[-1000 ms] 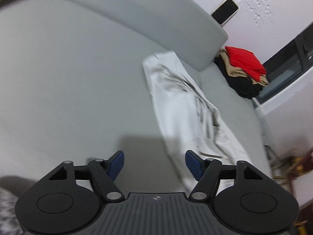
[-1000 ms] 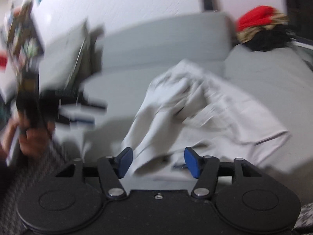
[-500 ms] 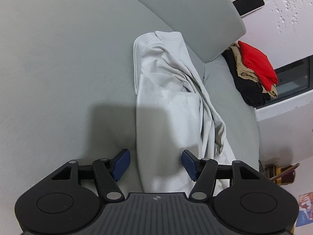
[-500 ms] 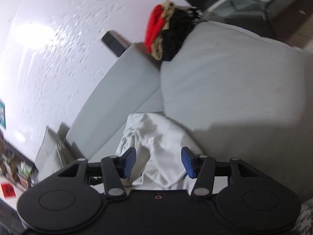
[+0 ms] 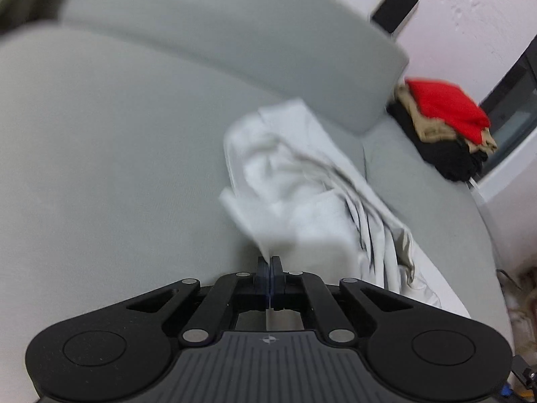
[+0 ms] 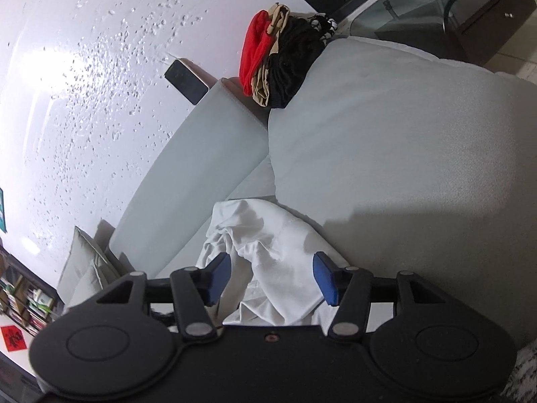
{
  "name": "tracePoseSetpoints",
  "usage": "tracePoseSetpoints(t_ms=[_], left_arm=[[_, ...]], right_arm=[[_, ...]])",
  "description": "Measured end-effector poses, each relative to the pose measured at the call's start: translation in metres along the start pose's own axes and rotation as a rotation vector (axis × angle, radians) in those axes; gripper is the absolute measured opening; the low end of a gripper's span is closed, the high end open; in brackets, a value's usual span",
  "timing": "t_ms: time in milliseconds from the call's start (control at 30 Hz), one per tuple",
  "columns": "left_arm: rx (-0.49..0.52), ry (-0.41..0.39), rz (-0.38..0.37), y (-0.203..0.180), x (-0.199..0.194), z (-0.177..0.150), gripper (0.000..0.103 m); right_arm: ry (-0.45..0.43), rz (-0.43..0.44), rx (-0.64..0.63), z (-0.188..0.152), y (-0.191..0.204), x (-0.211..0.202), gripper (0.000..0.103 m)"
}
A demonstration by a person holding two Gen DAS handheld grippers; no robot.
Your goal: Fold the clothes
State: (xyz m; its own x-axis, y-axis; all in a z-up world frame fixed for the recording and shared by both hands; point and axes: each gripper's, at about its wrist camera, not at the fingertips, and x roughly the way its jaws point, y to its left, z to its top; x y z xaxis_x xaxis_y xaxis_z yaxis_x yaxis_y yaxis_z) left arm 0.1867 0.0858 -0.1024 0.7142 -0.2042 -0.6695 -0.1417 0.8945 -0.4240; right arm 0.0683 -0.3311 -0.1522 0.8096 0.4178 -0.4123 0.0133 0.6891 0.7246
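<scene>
A crumpled white garment (image 5: 302, 188) lies along the grey sofa seat (image 5: 110, 168), stretching from the backrest toward the front edge. My left gripper (image 5: 270, 265) is shut on the near edge of this garment, and the pinched cloth rises off the seat. In the right wrist view the same white garment (image 6: 268, 248) bunches right under my right gripper (image 6: 272, 275), which is open with its blue pads (image 6: 220, 277) on either side of a fold. Whether those pads touch the cloth is unclear.
A pile of red, tan and black clothes (image 5: 443, 127) sits on the sofa's far end, seen also as the clothes pile (image 6: 278, 60). A dark phone (image 5: 396, 6) leans on the white wall above the backrest (image 5: 235, 43). A grey cushion (image 6: 402, 154) fills the right.
My left gripper closed on the near edge of the white garment and lifted it. The right gripper stayed open and hardly moved over the bunched cloth.
</scene>
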Motion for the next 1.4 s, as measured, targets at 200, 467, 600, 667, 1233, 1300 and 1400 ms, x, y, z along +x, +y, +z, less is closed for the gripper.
tracePoseSetpoints(t_ms=[200,467,600,667,1233,1300,1400], left_arm=[[0.023,-0.248,0.272,0.025,-0.095,-0.014,0.000],[0.017,-0.094,0.450,0.053,-0.102,-0.038,0.004],[0.036,-0.081,0.375,0.051,-0.115,-0.054,0.026],[0.057,-0.088,0.337,0.039,-0.118,-0.063,0.028],[0.361,-0.037,0.247,-0.024,-0.071,-0.086,0.042],[0.360,-0.025,0.250,-0.023,-0.069,-0.087,0.042],[0.362,-0.007,0.256,-0.022,-0.065,-0.087,0.042]], right_arm=[[0.001,-0.025,-0.042,-0.007,0.008,-0.001,0.054],[0.035,-0.052,-0.098,-0.018,0.015,-0.012,0.068],[0.057,-0.052,-0.122,-0.025,0.018,-0.021,0.063],[0.034,-0.073,-0.237,-0.030,0.030,-0.022,0.062],[0.105,-0.272,-0.983,-0.070,0.123,0.104,0.001],[-0.051,-0.312,-0.742,-0.032,0.108,0.085,0.001],[-0.277,-0.422,-0.322,0.028,0.052,0.046,0.001]])
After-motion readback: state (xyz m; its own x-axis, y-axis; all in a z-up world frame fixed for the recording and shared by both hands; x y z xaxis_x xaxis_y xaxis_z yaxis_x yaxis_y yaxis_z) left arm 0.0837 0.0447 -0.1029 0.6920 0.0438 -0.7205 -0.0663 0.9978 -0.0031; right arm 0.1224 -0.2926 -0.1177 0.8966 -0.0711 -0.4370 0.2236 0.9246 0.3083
